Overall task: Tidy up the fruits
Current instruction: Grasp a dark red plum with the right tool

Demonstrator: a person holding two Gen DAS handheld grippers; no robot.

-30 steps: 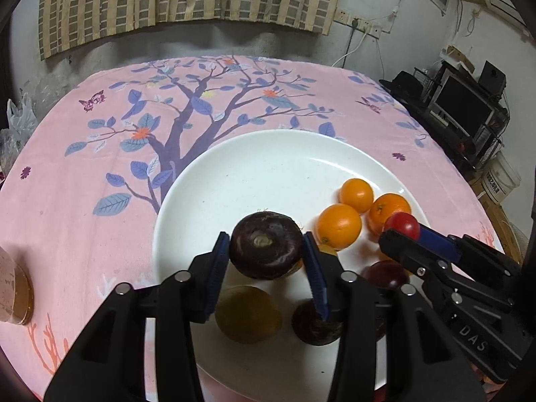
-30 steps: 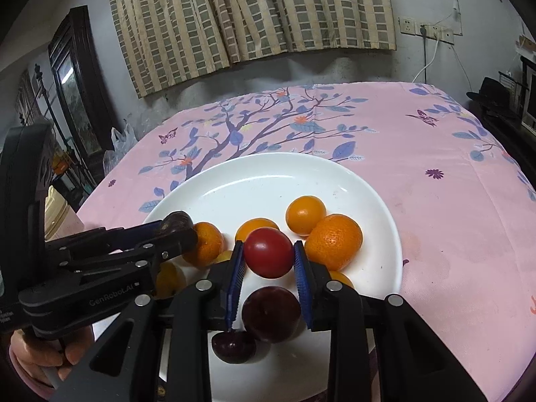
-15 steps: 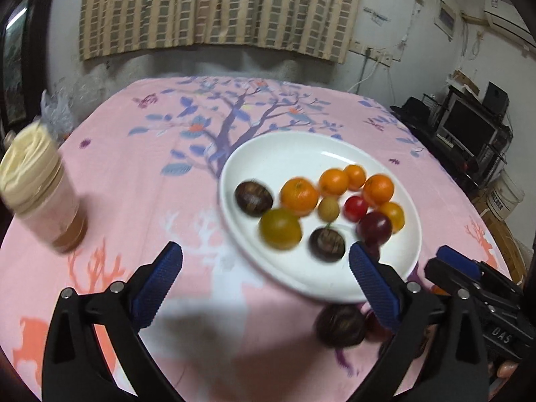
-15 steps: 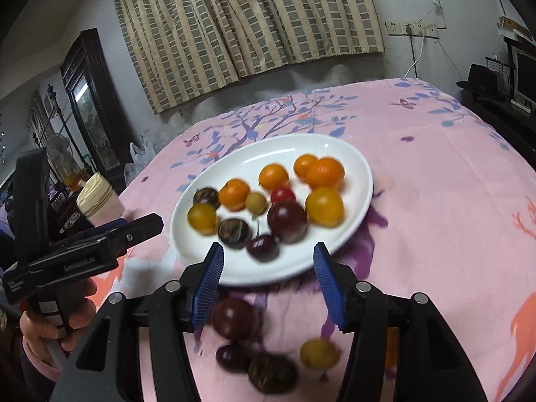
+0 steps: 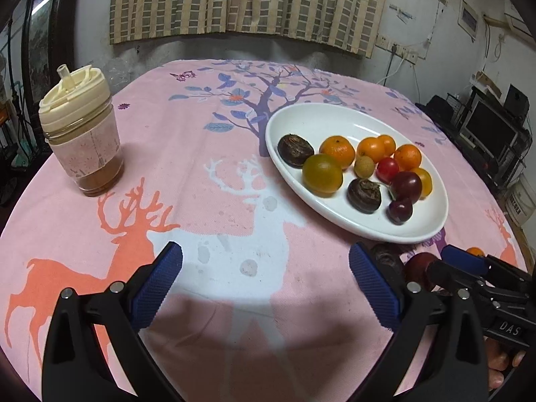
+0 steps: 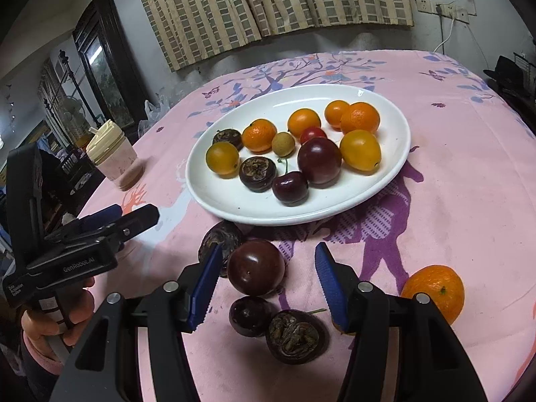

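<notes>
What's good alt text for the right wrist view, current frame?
The open right gripper hovers over a dark plum and other loose fruit on a pink tablecloth, including an orange at right. Behind sits a white plate holding oranges, plums and a cherry. The left gripper is at the left edge, a lidded cup beyond it.

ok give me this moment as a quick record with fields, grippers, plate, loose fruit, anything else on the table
left gripper: open, empty, over bare cloth
right gripper: open, empty, fingers either side of the dark plum
white plate: eleven fruits on it
loose fruit on cloth: dark plum, orange, two water chestnuts, small dark fruit
also on table: lidded cup, left of the plate
</notes>
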